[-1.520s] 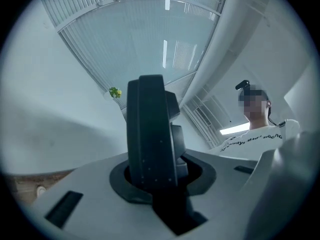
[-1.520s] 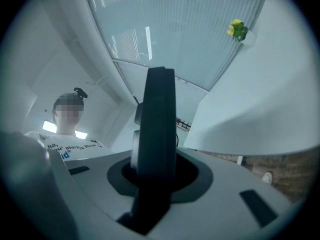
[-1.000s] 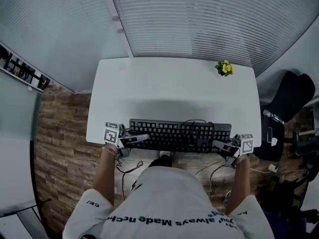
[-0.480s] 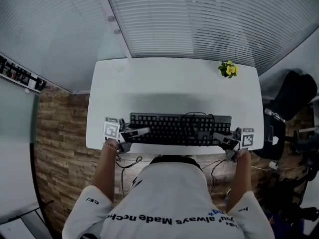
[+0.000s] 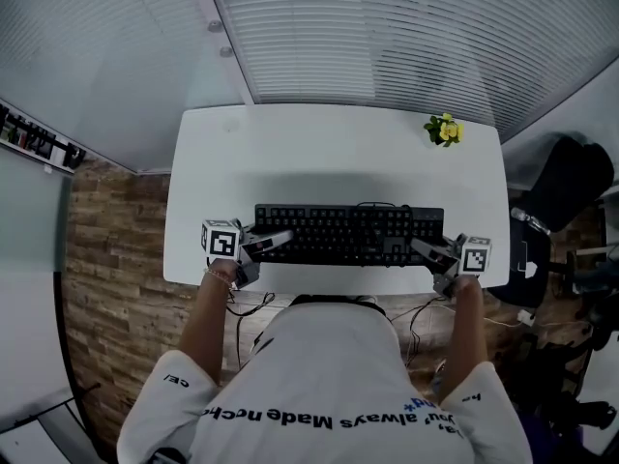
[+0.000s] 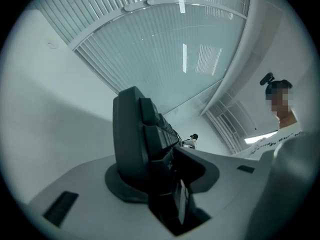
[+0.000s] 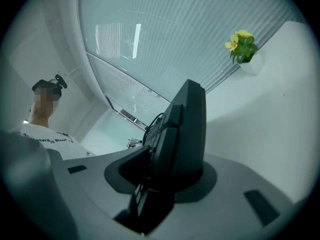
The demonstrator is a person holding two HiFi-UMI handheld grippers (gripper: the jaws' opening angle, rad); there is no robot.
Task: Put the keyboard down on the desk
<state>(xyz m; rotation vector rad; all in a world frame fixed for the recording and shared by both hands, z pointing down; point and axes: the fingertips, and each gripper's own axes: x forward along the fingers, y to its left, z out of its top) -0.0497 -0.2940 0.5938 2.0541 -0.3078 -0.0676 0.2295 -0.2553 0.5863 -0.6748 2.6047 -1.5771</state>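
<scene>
Two tongs, one at each end of black keyboard (image 5: 350, 232). Keyboard lies flat on white desk (image 5: 329, 153), near front edge, cable (image 5: 379, 208) looped over its back. Left tongs (image 5: 280, 242) at left end, right tongs (image 5: 423, 250) at right end. Both sets of jaws have just been opening: keyboard edge sits between them, pads loose, not clamping.

Writing:
- key legends too small to read
- white shirt (image 5: 319, 394) print reads partly "always Made", upside down from here, rest unclear

Yellow flowers (image 5: 443, 130) at desk's far right corner.
</scene>
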